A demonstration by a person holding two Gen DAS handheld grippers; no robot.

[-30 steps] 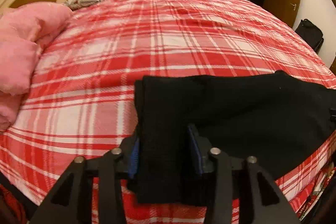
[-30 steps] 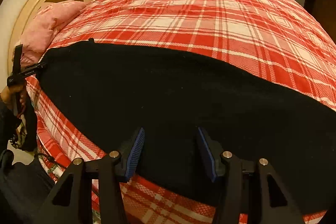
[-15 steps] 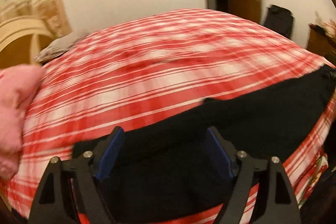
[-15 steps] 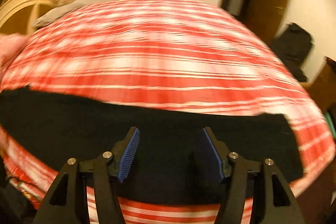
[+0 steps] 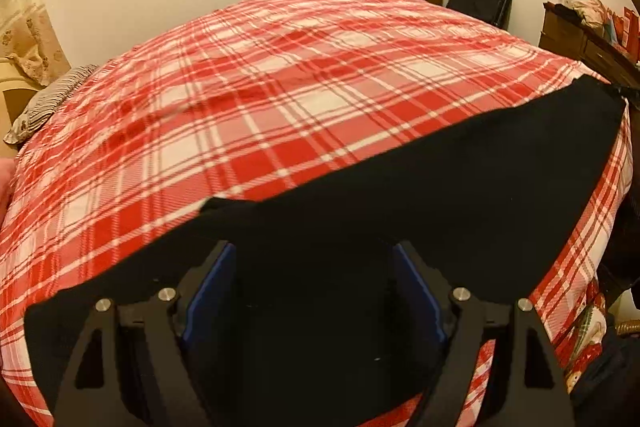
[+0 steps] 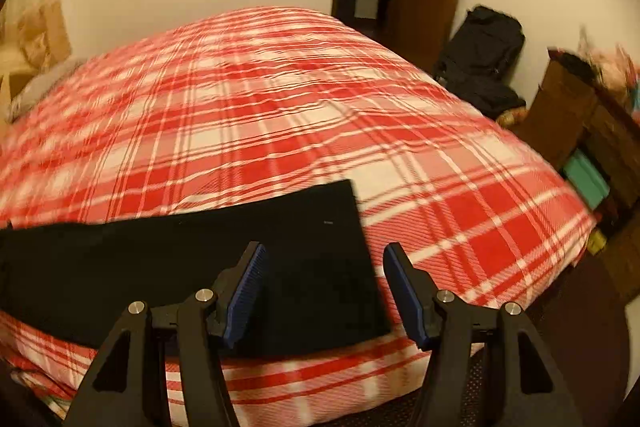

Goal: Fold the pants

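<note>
Left wrist view: left gripper [image 5: 312, 299] spread wide, gripping nothing, over black pants [image 5: 460, 195] lying as one long strip along the plaid bed's [image 5: 280, 87] near edge.
Right wrist view: right gripper [image 6: 324, 291] equally agape, empty, above the strip's squared end.
Progress: lengthwise fold apparently done, though black hides layers; crosswise folds remain.

You have black pants [image 5: 420, 211] lying flat along the bed's [image 5: 280, 99] near edge. Their squared-off end [image 6: 340, 251] faces right.
</note>
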